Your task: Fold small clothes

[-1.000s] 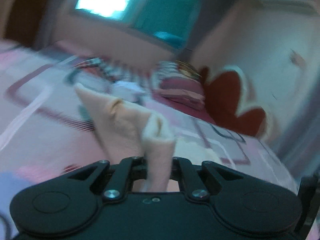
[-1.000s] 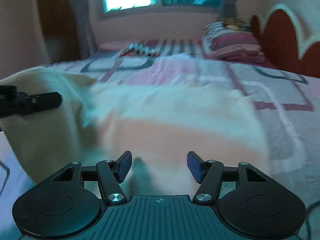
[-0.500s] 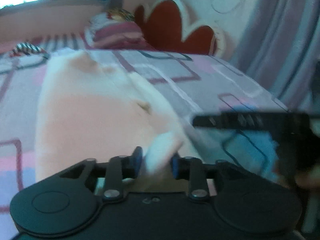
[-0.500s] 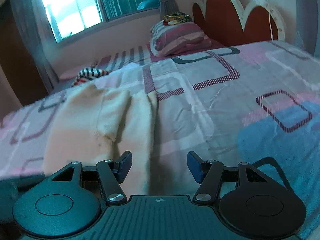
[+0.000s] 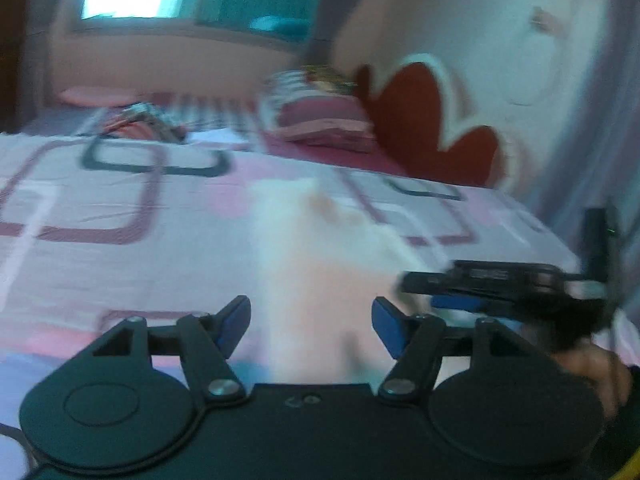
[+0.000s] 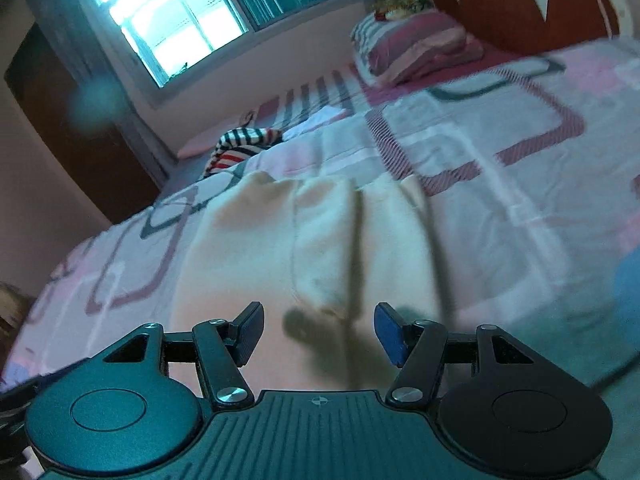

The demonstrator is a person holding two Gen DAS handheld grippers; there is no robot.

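Note:
A cream and peach garment lies flat on the patterned bedspread, folded lengthwise with a seam down its middle. My left gripper hovers over its near end; its jaws are opening and the cloth lies below them, not pinched. My right gripper stands open above the garment's near edge, with nothing gripped. In the left wrist view the right gripper reaches in from the right, low over the cloth's right side, held by a hand.
A striped garment lies further up the bed. Striped pillows rest against the red headboard at the far end. A window and a dark wardrobe stand beyond the bed's left side.
The left gripper held a bunched fold of the garment, carried it across, then let go and its jaws spread apart. The garment now lies flat and narrower. The right gripper rolled and shifted sideways.

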